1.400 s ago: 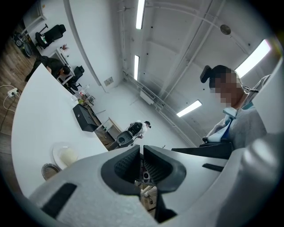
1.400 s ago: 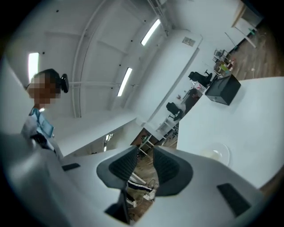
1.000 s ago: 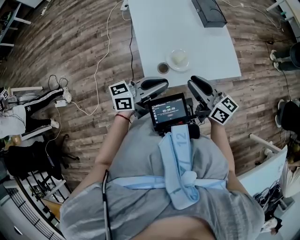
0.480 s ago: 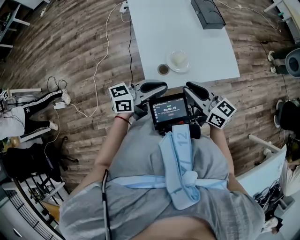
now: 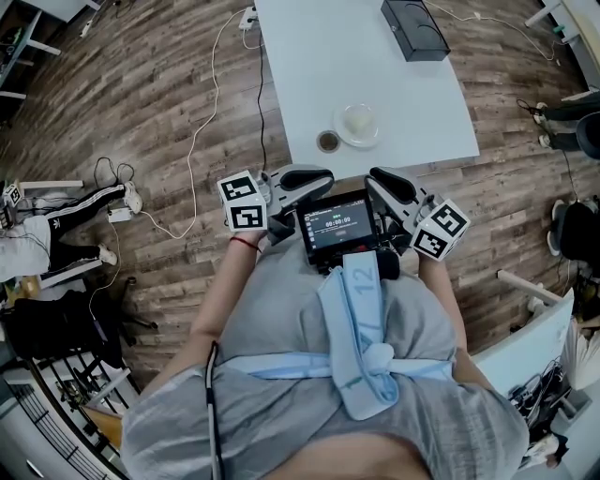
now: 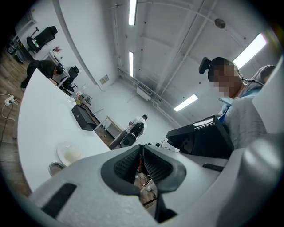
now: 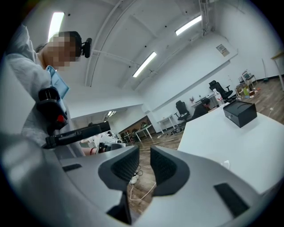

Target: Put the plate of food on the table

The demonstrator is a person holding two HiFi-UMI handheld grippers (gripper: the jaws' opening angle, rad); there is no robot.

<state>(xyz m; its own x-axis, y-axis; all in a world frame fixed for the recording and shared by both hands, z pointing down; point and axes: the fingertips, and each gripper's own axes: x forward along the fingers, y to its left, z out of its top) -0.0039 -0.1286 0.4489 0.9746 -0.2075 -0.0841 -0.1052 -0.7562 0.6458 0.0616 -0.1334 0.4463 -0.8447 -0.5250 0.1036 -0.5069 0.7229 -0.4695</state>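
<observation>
Plate of food (image 5: 358,123): sitting on the table (image 5: 309,66).
Left gripper (image 6: 141,154): hovering beside the table, jaws touching, empty.
Right gripper (image 7: 144,165): jaws standing slightly apart, empty.

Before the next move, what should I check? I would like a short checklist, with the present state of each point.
1. Plate of food stands on the table: ok, near the table's near edge.
2. Small bowl is apart from the plate: cannot tell, it sits close beside it.
3. Left gripper is empty: ok, its jaws are together with nothing between them.
4. Right gripper is empty: ok, its jaws are slightly apart and only the floor shows between them.
5. Both grippers are off the table: ok, they are held by the body, short of its edge.
6. Black box is away from the plate: ok, it lies at the far end.
</observation>
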